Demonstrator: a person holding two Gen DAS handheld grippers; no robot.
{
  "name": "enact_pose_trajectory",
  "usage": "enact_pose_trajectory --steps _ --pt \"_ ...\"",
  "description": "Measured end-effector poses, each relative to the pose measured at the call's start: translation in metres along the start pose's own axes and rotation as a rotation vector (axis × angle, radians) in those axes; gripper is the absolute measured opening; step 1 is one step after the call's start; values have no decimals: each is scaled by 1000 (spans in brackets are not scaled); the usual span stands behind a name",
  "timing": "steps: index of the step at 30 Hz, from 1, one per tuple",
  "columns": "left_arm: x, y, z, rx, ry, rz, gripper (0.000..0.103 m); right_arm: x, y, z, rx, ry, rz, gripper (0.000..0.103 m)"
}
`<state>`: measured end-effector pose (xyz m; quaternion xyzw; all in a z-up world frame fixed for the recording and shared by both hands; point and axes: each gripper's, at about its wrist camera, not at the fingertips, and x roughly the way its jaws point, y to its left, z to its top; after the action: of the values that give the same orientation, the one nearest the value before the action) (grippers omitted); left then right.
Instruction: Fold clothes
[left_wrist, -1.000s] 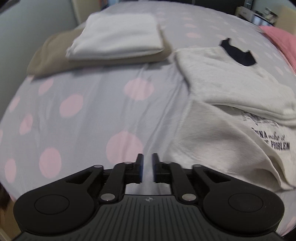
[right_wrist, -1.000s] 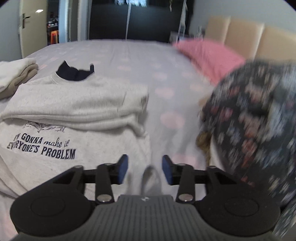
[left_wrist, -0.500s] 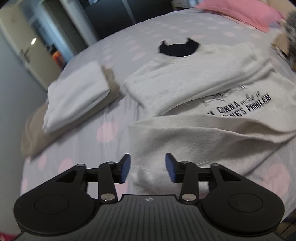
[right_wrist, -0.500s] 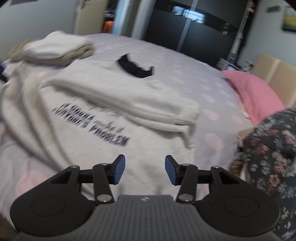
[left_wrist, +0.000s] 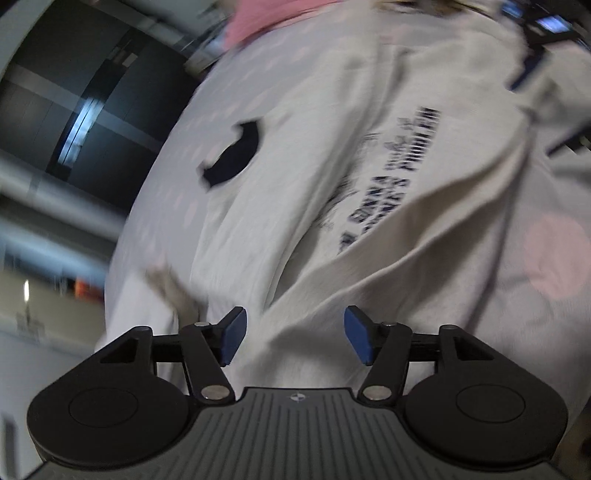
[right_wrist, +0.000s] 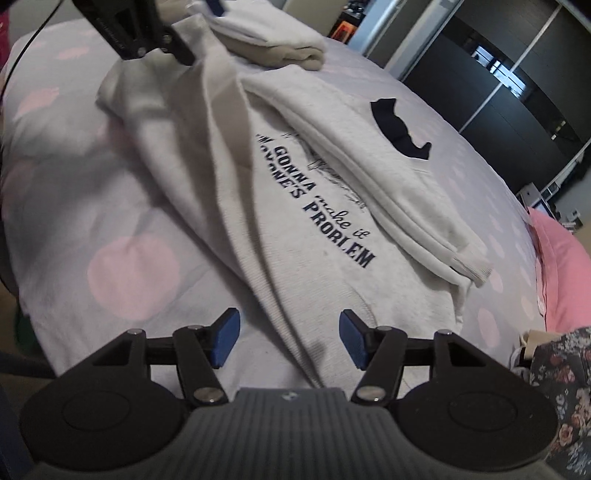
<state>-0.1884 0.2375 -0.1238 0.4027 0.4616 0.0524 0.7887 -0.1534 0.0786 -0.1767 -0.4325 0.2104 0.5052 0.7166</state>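
Observation:
A light grey sweatshirt with navy print and a navy neck lining lies on the bed. One sleeve is folded across its chest. My right gripper stands open at the near hem, with cloth lying under the gap between its fingers. My left gripper is open too, low over the sweatshirt at its left side; this view is tilted and blurred. In the right wrist view the left gripper shows at the top left, where the cloth rises in a ridge.
The bed sheet is grey with pink dots. A folded white and beige stack lies beyond the sweatshirt. A pink pillow and a floral garment are on the right. Dark wardrobe doors stand behind the bed.
The left gripper went from almost shut to wide open and swung over the sweatshirt's left side. The right gripper moved onto the near hem and opened wider.

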Motion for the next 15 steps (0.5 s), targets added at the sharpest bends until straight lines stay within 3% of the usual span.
enact_pose_trajectory --steps 7,15 --pt "13 -24 16 310 -23 -63 63 5 -5 -1 22 7 10 63" --pt "49 -42 30 429 18 -152 64 12 2 -3 -32 12 2 63"
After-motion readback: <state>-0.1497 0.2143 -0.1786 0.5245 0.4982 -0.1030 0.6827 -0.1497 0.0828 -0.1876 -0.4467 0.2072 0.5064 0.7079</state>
